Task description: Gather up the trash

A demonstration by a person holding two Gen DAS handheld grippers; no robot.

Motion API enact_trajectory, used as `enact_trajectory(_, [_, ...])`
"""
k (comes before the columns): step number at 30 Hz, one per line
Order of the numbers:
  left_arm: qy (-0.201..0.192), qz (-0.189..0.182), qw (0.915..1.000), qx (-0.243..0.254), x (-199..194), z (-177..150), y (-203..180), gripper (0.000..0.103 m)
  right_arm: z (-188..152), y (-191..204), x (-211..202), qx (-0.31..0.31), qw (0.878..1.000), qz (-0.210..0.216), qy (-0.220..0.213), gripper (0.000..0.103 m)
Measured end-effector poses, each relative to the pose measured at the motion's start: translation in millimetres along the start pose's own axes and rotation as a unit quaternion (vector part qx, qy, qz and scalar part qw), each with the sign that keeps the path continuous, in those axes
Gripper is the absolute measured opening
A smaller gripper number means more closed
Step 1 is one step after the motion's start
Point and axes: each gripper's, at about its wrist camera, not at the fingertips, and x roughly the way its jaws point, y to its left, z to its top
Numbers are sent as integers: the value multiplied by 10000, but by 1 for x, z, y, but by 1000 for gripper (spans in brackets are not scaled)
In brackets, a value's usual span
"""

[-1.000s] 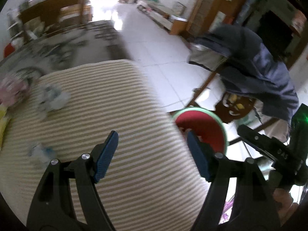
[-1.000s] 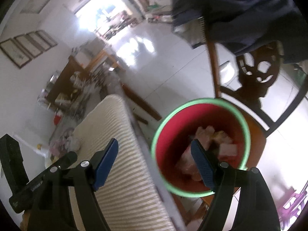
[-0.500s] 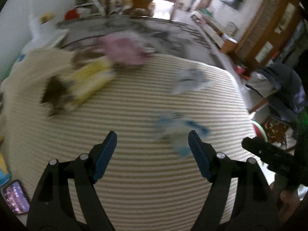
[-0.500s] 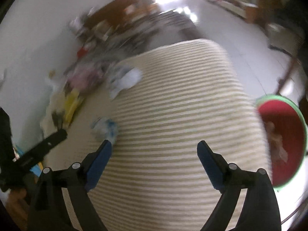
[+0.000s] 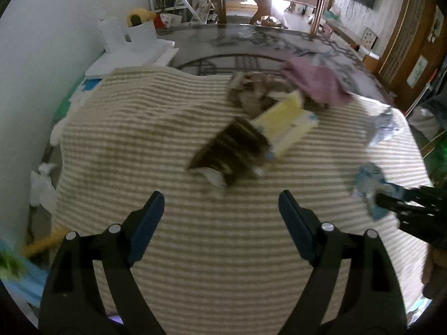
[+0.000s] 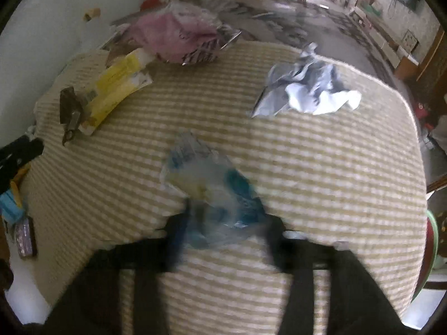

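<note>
Right tool (image 6: 223,231) now clamped on blue wrapper (image 6: 212,184).

Two crumpled wrappers are being shown on the striped cloth (image 6: 307,167): one blue-and-clear (image 6: 212,184), one silvery-white (image 6: 307,92). One yellow packet (image 6: 117,86), one pink bag (image 6: 173,33) and one phone (image 6: 25,236) are being counted.

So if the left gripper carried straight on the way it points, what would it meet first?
Probably the striped beige cloth under the left gripper, whose empty jaws are opening; the dark brown wrapper lies further ahead. Depth is unclear.
</note>
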Motion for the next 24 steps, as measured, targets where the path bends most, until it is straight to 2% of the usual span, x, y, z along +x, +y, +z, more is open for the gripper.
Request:
enact_trajectory(5, [1,63,9995,323,22,13,7,81,-22,3,-26,415,9987,218,-192,33])
enact_trajectory(12, [73,20,9972,742,49,21,-10,80,-67,13,-50,809,9957,440,-138,35])
enact_trajectory(13, [104,-28,9969,777,52,21,-12,74,-72,13,-52,880,9950,449,-135,35])
enact_trajectory(14, [127,-67,9966,806,53,21,-15,62,-75,12,-53,927,9946,450,-136,35])
enact_trajectory(16, [156,-111,9964,826,52,20,-19,52,-77,12,-55,961,9944,404,-164,35])
enact_trajectory(19, [119,-321,9967,735,41,18,-20,47,-79,13,-62,991,9942,357,-233,36])
enact_trajectory(24, [104,-671,9958,609,12,6,-25,47,-81,10,-65,1050,9942,140,-208,36])
